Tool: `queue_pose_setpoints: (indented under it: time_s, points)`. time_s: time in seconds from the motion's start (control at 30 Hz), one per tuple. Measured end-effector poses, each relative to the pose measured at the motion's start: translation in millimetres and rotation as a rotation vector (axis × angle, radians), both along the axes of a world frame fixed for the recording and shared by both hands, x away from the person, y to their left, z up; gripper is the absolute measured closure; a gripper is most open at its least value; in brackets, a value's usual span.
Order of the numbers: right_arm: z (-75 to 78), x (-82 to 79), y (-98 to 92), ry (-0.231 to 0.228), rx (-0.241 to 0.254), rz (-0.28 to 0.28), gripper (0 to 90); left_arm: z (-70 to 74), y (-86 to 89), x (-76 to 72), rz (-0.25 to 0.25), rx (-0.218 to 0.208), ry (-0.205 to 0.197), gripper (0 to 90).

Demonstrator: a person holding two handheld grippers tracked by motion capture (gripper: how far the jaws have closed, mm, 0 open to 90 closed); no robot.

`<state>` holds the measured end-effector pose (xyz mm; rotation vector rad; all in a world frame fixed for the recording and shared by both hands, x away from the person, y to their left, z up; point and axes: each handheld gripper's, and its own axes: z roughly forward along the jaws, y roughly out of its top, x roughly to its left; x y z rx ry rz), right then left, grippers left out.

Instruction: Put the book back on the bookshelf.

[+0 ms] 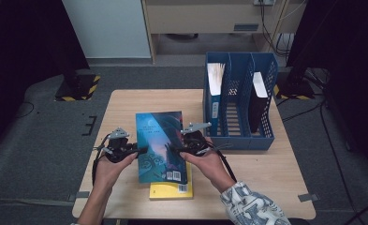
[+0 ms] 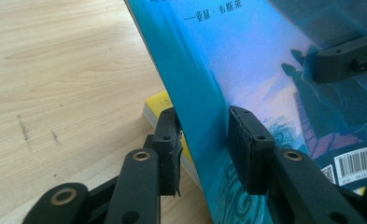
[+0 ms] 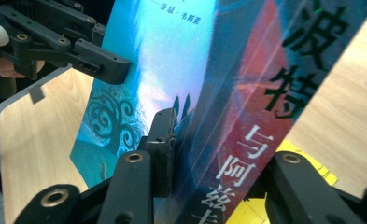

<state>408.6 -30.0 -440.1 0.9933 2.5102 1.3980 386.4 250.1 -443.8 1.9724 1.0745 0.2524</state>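
Observation:
A blue-covered book (image 1: 160, 140) is held flat a little above the table between both grippers. My left gripper (image 1: 142, 151) is shut on its left edge; in the left gripper view (image 2: 204, 126) one pad lies on the cover (image 2: 228, 60) and the other sits under it. My right gripper (image 1: 174, 150) is shut on the book's spine side, and in the right gripper view (image 3: 216, 140) one jaw presses the cover (image 3: 172, 56) while the other is behind the spine. A yellow book (image 1: 170, 190) lies on the table under the blue one.
A blue file holder (image 1: 240, 101) stands at the table's right back, with a blue book (image 1: 214, 93) and a dark book (image 1: 258, 101) upright in its slots. Bare wooden tabletop (image 1: 121, 108) lies to the left and behind. The person's forearms come in from the front edge.

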Motion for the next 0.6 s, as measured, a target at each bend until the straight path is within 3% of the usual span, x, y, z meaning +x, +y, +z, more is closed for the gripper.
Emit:
queue_pose_setpoints:
  time_s: [0.6]
  points:
    - [13.7,8.4,-3.2,-0.025,0.010,-0.008,68.2,18.7,-3.4,8.0,-0.005,0.039,-0.040,70.0]
